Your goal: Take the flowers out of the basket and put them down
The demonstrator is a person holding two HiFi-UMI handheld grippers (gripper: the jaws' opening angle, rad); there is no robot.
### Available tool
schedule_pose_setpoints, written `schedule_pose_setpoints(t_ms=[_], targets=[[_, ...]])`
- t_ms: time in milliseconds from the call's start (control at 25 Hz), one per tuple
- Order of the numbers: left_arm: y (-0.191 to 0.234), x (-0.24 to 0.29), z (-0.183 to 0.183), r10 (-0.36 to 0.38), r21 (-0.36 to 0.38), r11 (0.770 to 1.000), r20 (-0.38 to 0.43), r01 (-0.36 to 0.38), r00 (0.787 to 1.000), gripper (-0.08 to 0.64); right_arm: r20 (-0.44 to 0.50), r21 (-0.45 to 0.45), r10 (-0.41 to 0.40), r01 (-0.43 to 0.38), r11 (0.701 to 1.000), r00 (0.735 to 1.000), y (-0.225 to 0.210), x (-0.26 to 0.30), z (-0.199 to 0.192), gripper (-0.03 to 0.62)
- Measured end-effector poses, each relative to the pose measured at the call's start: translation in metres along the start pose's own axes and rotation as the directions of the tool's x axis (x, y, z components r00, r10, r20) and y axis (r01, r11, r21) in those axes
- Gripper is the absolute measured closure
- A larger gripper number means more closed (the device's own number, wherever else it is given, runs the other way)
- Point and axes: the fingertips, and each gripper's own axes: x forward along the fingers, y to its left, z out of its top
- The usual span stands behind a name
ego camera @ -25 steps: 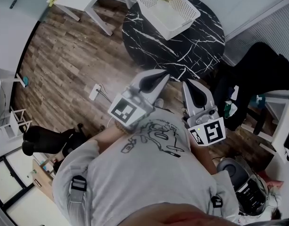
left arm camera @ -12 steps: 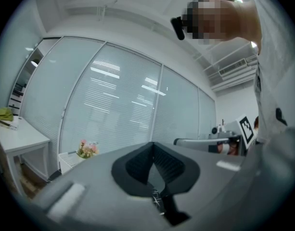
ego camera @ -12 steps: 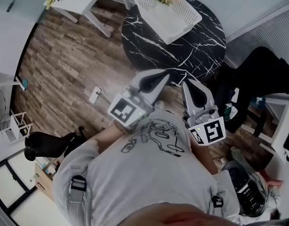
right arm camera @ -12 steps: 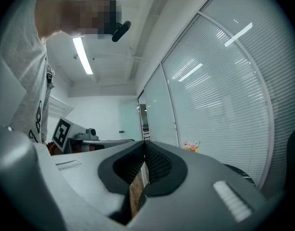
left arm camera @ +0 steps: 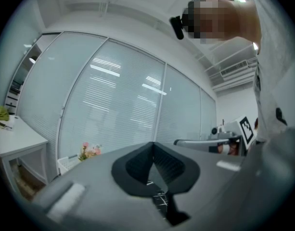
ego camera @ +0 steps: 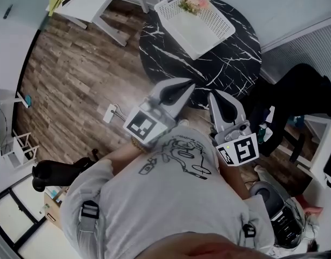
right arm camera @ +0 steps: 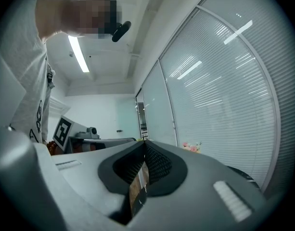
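A white perforated basket (ego camera: 200,28) stands on a round black marble table (ego camera: 230,63) at the top of the head view. Pink flowers (ego camera: 193,0) sit at the basket's far end; they also show small in the left gripper view as flowers (left arm camera: 88,151) and in the right gripper view as flowers (right arm camera: 191,147). My left gripper (ego camera: 188,84) and right gripper (ego camera: 214,96) are both held close to the person's chest, short of the table's near edge. Both are shut with nothing between the jaws.
A white desk (ego camera: 92,1) stands at the upper left over the wooden floor. A black chair with clothing (ego camera: 295,99) is at the right. Equipment (ego camera: 281,215) sits on the floor at the lower right. Glass walls with blinds (left arm camera: 118,109) lie ahead.
The view has shifted toward the table: basket and flowers now sit a little lower and more fully in frame. Both grippers stay shut and held as before.
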Motion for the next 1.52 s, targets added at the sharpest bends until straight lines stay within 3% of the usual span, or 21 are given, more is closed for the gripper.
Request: schedule_pose_setpoints(t_ms=[800, 1200, 1520], targets=[[0.142, 0.048, 0.02, -0.052, -0.023, 0.998, -0.03, 0.052, 0.998, 0.557, -0.025, 0.006, -0.055, 0.055, 0.998, 0.998, -0.062, 0.136, 0.011, 0.586], [0.207, 0.063, 0.003, -0.094, -0.028, 0.995, -0.08, 0.092, 0.992, 0.557, -0.055, -0.008, -0.089, 0.089, 0.996, 0.994, -0.093, 0.191, -0.008, 0.584], [0.249, 0.09, -0.023, -0.122, 0.019, 0.992, -0.154, 0.126, 0.981, 0.555, -0.132, -0.048, -0.077, 0.071, 0.996, 0.988, -0.126, 0.222, -0.035, 0.537]])
